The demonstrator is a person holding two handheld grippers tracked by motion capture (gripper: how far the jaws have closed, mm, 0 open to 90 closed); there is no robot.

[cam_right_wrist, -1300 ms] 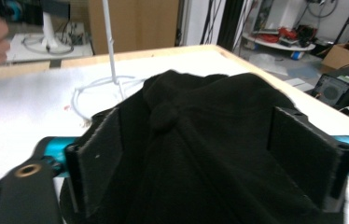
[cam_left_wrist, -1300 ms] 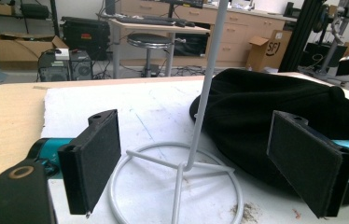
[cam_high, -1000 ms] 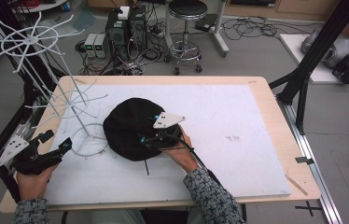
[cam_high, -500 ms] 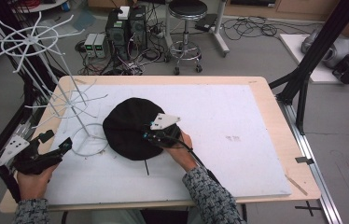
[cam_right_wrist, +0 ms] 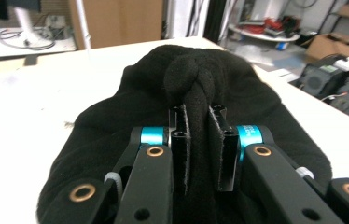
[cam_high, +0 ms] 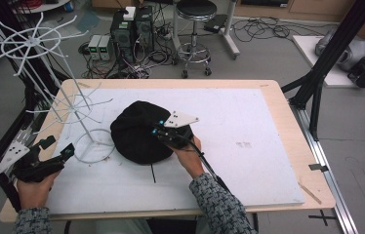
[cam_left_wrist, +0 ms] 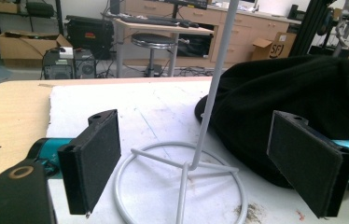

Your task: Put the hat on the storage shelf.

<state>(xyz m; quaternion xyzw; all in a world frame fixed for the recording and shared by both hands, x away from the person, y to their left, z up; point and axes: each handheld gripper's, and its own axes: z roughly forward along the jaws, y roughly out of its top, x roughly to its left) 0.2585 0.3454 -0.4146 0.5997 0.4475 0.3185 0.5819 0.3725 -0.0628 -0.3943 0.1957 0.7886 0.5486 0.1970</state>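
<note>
The left gripper (cam_left_wrist: 210, 165) is holding its jaws wide apart around the white wire rack's ring base (cam_left_wrist: 180, 179), a black beanie (cam_left_wrist: 284, 107) lying just beyond.

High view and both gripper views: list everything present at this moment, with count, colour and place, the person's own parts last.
Soft black fabric hat: one, black, middle of the white board, a fold pinched.
White wire display rack: one, white, ring base left of the hat.
White foam board: one, white, covers the wooden table.
Round stool: one, black, floor beyond.
Left gripper: black, jaws open, facing the rack base.
Right gripper: black, jaws shut on hat.
</note>
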